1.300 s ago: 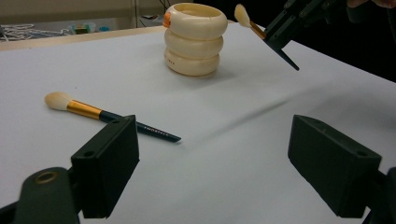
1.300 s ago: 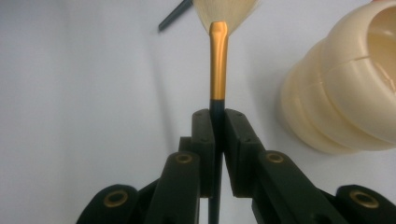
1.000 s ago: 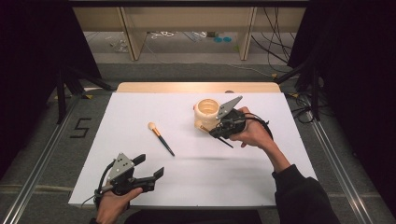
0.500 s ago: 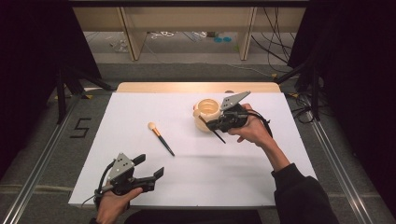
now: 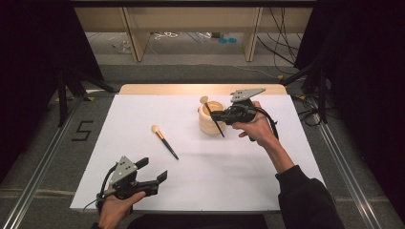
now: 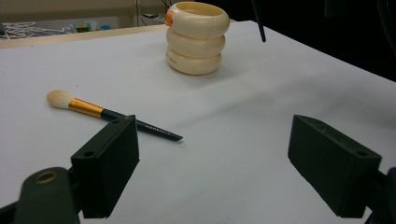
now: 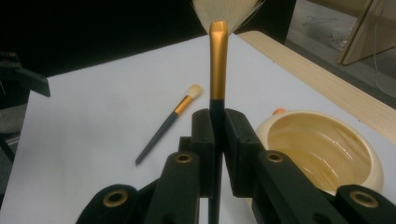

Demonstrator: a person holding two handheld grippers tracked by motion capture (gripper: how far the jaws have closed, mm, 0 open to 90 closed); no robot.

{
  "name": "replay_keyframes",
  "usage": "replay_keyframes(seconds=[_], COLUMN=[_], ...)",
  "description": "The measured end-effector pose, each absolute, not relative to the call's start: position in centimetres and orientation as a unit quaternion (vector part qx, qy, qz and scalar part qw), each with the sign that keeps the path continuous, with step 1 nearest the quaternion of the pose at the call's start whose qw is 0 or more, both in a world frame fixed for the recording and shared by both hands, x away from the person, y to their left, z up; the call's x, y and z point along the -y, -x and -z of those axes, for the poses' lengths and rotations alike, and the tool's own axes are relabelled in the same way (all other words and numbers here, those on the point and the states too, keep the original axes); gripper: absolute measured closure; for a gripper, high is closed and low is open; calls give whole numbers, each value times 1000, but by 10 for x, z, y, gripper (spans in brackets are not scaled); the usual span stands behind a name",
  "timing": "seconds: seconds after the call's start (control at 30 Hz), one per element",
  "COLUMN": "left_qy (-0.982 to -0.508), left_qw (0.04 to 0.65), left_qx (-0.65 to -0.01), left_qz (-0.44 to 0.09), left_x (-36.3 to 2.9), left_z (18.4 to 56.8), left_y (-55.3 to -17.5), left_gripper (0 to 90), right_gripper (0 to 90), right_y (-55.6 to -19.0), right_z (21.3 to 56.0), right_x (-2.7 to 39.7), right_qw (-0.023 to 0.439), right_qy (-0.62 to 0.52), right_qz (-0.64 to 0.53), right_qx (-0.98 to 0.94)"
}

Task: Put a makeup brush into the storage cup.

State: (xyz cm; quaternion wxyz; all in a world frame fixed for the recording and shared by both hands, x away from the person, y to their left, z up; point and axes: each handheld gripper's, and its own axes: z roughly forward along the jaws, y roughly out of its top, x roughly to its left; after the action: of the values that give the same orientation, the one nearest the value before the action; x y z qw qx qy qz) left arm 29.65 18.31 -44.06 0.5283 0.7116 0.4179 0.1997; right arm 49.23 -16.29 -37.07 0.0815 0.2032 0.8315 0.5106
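High view: your right gripper point(image 5: 218, 116) pinches one brush point(image 5: 213, 118) beside the cup point(image 5: 209, 125). Nothing is in it. Another brush point(image 5: 164, 142) waits; your left gripper point(image 5: 152, 171) is spread.

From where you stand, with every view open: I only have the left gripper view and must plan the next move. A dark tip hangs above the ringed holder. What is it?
Observer: The handle end of a fan brush, clamped upright in the right hand-held gripper.
Operator: Where is that hand-held gripper relative to the holder?
Observer: In the high view it sits just right of the cream holder, with the brush slanting across the holder's side.
Operator: Is anything inside the holder?
Observer: The right gripper view looks into its mouth: the part in view shows a bare glossy wall, no brush.
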Motion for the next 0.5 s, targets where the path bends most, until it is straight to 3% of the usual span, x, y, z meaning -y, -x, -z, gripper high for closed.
replay_keyframes(seconds=[0.5], left_qy=[-712], left_qw=[528], left_qx=[-418], left_qz=[-200], left_x=[-183], left_z=[441], left_y=[-297], left_gripper=[162], right_gripper=[831], right_y=[-505], right_z=[364], right_x=[164], right_qw=[101], right_qy=[-227], right_qz=[-572], right_qx=[-782])
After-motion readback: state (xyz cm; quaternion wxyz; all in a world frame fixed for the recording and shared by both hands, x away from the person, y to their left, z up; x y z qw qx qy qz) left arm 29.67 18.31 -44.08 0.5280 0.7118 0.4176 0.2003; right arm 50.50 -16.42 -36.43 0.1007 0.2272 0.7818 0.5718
